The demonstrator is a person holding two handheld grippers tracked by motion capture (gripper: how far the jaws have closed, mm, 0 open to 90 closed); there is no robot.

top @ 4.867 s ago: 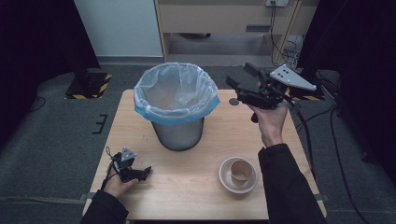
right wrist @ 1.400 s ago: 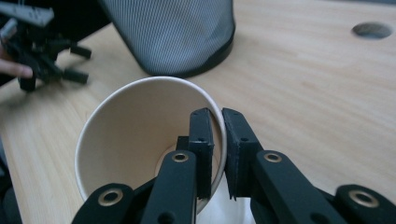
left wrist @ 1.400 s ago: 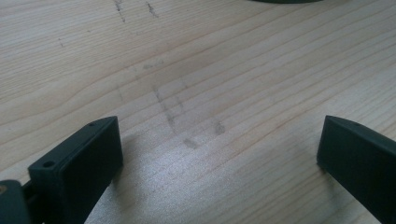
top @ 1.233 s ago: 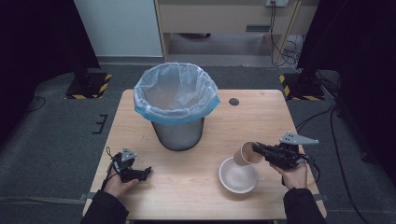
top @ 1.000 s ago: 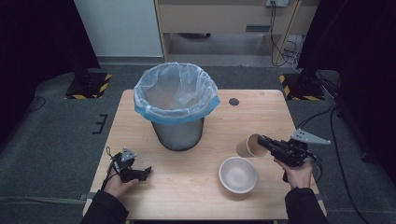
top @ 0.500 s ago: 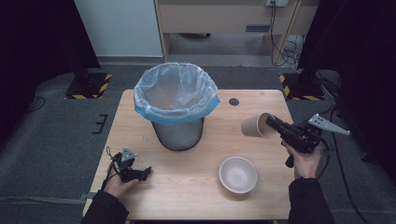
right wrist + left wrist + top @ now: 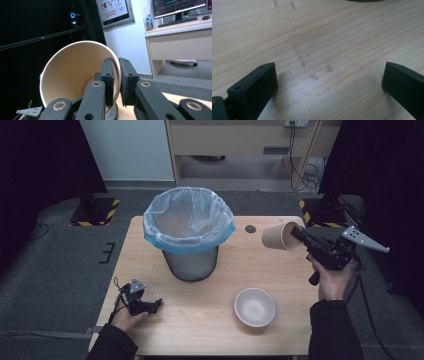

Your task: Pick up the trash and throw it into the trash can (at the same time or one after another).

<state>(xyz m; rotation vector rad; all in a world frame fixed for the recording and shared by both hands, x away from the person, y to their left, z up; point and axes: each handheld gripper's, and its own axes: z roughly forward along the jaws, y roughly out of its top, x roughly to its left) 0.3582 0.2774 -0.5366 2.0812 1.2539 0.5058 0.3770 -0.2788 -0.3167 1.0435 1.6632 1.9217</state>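
Past the lined bin (image 7: 189, 232) on the table (image 7: 160, 312), my right gripper (image 7: 296, 233) hangs in the air, arm stretched forward, jaws clenched on the wall of the paper cup (image 7: 276, 237), which lies sideways above the table's right edge. My left gripper (image 7: 156, 305) rests low on the near left corner, jaws spread with nothing between them.

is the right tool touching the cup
Touching. The right gripper view shows the right tool with its jaws pinching the cup wall, one inside the rim, one outside.
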